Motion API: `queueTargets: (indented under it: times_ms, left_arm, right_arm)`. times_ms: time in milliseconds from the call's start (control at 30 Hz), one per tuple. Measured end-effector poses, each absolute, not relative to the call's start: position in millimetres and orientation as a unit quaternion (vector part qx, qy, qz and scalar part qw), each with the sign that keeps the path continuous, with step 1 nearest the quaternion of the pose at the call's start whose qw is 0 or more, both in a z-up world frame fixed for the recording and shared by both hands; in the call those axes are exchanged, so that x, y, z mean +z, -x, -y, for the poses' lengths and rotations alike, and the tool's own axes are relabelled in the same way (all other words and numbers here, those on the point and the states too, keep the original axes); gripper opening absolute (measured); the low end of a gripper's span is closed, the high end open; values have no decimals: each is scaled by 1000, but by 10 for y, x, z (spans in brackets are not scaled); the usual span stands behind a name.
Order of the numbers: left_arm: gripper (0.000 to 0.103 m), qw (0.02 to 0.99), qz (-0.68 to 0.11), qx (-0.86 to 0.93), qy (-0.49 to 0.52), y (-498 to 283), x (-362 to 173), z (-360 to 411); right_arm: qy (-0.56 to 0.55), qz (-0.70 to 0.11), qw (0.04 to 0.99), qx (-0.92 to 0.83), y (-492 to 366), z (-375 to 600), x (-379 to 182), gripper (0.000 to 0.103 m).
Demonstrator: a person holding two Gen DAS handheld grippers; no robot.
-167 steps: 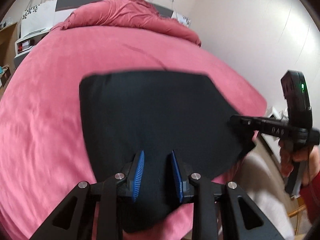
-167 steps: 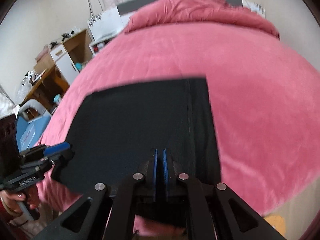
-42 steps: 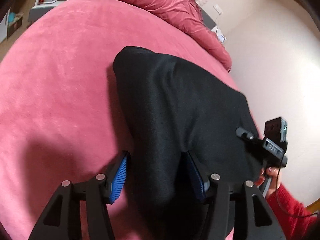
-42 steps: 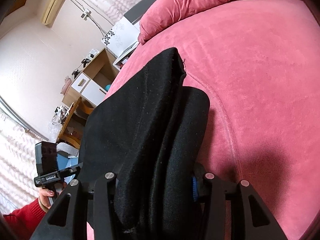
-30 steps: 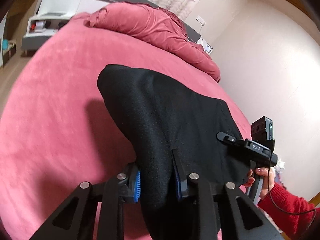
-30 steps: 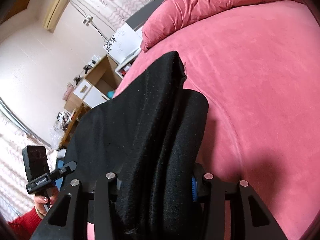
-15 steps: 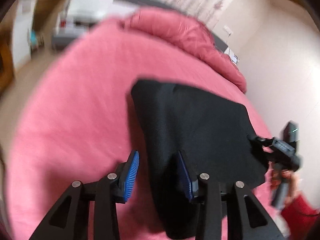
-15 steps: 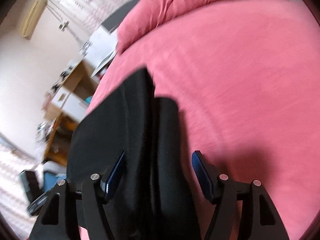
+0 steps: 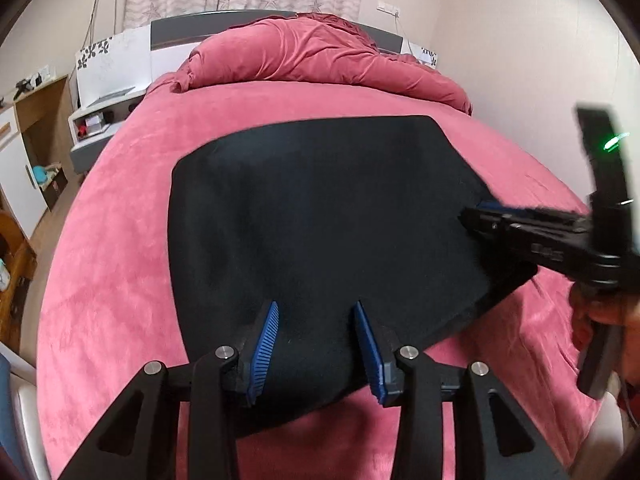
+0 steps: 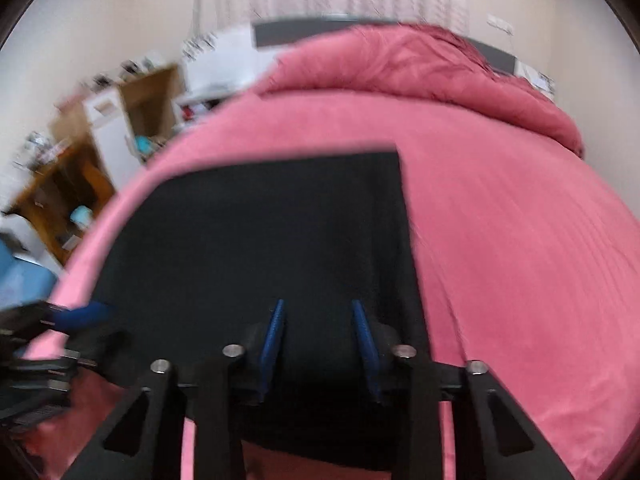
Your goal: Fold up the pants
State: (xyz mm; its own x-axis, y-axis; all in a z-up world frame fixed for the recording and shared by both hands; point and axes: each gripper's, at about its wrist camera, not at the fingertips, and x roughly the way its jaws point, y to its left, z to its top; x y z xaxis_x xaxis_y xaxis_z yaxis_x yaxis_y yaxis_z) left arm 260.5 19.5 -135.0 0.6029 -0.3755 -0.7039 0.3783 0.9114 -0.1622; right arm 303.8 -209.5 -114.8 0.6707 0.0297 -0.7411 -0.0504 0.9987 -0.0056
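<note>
Your pants [image 9: 320, 208] lie flat on the bed [image 9: 100, 280] as one black folded slab. It sits near the foot edge, well apart from the bunched duvet [image 9: 320, 56] at the head.

Your left gripper [image 9: 316, 344] points down and forward over the slab's near edge. Its blue pads stand apart with cloth showing below the gap, and nothing is pinched.

Your right gripper [image 10: 318, 340] hangs the same way over the near edge further to the right. That view is blurred, but its pads also read as apart and empty. In the left view its tip sits at the slab's right border.

What matters next is that the slab lies straight ahead of and beneath both claws. Its long axis runs side to side, across the line your fingers point along. Each hand is nearer its own end, left to the left corner and right to the straight right edge.

If you want one more fold, I judge it goes end over end along that axis. Either claw would have to drop to the near corner on its own side. The thick layers there may slip from a shallow bite.
</note>
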Motion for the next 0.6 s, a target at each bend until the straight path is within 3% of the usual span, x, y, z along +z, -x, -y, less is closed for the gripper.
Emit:
queueTargets:
  times_ms: [67,167,267,433,500,600]
  left_arm:
    - [41,895,-394,-210,14,-2541,-1402,-193]
    - [41,901,-381,-204,-44,-2387,-1331,-111]
    - [41,903,-363,-222,-58,-2486,-1117,-114]
    - [41,909,-360,-210,25,-3237,-769,-279]
    - [41,897,-390,-208,22,-3609,-818,-248]
    - [41,883,-432,-182,-5,-4076,-1022,-177]
  right_arm:
    - [-16,-404,914,16,-3012,2243,-1236,0]
    - [-16,-407,913,24,-3022,2225,-1161,0]
    - [-56,-399,913,59,-3130,2242,-943,5]
    - [-48,-401,910,98,-3828,2063,-658,11]
    - [-26,-423,900,101,-4097,1936,-699,21]
    - [-6,-457,886,71,-4458,1908,-878,19]
